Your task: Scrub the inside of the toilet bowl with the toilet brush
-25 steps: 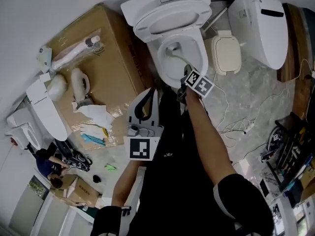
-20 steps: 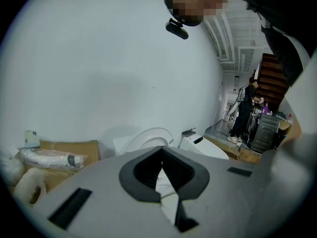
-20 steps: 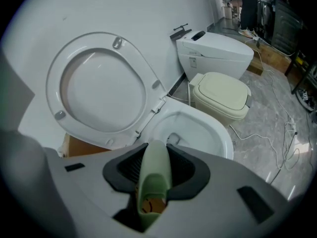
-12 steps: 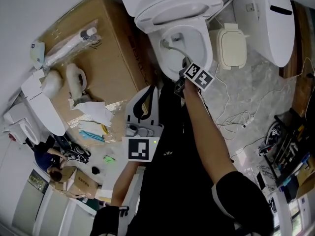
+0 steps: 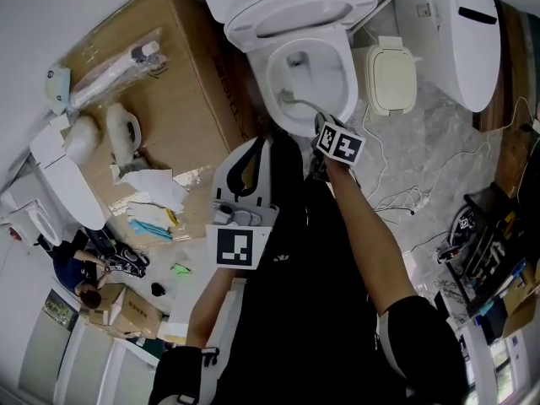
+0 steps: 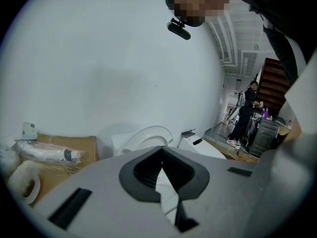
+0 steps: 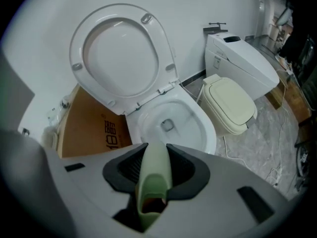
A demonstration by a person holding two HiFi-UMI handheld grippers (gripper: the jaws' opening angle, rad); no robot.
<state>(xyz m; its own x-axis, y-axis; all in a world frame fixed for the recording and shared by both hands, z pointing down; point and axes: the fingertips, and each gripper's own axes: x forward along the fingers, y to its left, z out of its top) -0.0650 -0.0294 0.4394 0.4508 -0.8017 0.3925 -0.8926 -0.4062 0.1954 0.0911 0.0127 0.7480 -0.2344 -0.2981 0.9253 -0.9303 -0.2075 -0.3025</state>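
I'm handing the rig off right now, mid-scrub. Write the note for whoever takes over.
Right gripper: shut on the green brush handle, pointed at the bowl.
Left gripper: fingers together, empty, held back by the body.
The head view shows the brush head down inside the bowl, at its near wall. Seat is up.
Done: brush gripped and in the bowl. How much is scrubbed cannot be told.
Left: probably scrub all round the bowl's walls.

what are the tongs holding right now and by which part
Right tongs grip the toilet brush by its pale green handle end; left tongs hold nothing.
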